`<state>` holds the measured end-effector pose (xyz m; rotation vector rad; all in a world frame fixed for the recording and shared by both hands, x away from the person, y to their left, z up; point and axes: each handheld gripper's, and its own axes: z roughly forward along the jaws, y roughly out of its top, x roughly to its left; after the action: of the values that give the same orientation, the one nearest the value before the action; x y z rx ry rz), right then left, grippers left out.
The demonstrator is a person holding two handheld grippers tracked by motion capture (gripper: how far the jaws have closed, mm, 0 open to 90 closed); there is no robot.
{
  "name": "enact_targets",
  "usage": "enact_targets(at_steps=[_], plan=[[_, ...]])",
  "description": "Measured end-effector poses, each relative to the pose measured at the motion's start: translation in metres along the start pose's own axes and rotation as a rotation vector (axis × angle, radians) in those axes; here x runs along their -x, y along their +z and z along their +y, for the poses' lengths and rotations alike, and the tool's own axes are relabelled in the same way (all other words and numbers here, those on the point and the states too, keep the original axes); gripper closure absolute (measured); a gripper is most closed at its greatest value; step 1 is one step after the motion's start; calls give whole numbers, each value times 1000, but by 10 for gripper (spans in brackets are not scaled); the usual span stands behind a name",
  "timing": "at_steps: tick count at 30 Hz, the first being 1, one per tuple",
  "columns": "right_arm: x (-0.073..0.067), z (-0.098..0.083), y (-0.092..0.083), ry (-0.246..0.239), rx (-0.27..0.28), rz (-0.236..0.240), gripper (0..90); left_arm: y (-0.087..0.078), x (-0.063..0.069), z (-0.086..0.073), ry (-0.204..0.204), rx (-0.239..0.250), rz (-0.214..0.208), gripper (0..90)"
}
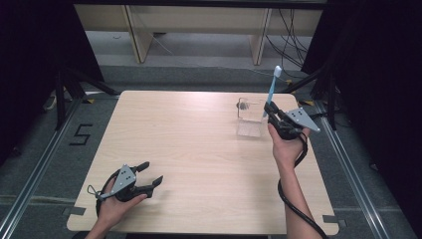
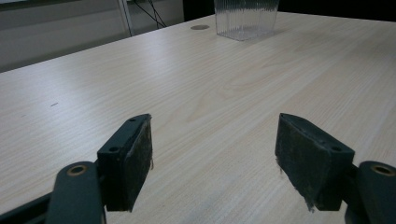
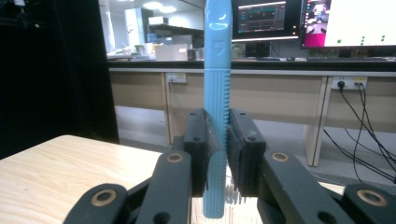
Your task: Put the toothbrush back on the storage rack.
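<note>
Right gripper [image 1: 271,110] pinches the blue toothbrush [image 1: 272,87] upright at right-center frame, just above the clear cup [image 1: 250,118]; left gripper [image 1: 149,177] idles spread lower left; a tilted handle could clip the rim and tip the cup.

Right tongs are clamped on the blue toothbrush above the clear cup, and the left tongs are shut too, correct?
Not quite: the left tongs are open, with nothing between them, as the left gripper view shows. The right tongs do clamp the blue toothbrush above the clear cup.
</note>
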<state>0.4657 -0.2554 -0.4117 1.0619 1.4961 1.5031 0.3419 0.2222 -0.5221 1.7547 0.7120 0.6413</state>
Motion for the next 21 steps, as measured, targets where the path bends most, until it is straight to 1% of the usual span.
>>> enact_targets(at_steps=[4,5,7,8,9,10,11,12,13,16,17,19,20,21], plan=[[3,-3,3,2,2,-19,791,0,0,0,-2,0,0,271],[4,-3,4,6,-3,-14,790,0,0,0,-2,0,0,271],[6,-5,6,9,-2,-23,790,0,0,0,-2,0,0,271],[7,-6,7,12,5,-25,791,0,0,0,-2,0,-1,272],[7,-6,7,10,-8,-31,791,0,1,0,-2,-1,-1,271],[8,-7,9,23,-5,-24,790,0,1,0,-2,-1,-1,271],[9,-8,10,12,2,-32,790,0,1,0,-2,-1,-1,271],[9,-9,10,15,-16,-36,790,0,1,0,-3,-1,-1,271],[9,-10,11,13,-18,-39,790,0,1,0,-2,-1,-1,272],[11,-14,15,26,0,-39,790,-1,1,0,-1,-2,-2,272],[11,-15,15,35,-5,-41,790,0,1,0,-1,-1,-2,272],[12,-17,16,33,-20,-57,790,-1,1,0,0,-3,-1,271],[12,-18,17,38,-10,-56,790,-1,1,0,0,-3,-1,271],[13,-19,18,35,-11,-60,790,-1,1,0,-1,-3,-1,272]])
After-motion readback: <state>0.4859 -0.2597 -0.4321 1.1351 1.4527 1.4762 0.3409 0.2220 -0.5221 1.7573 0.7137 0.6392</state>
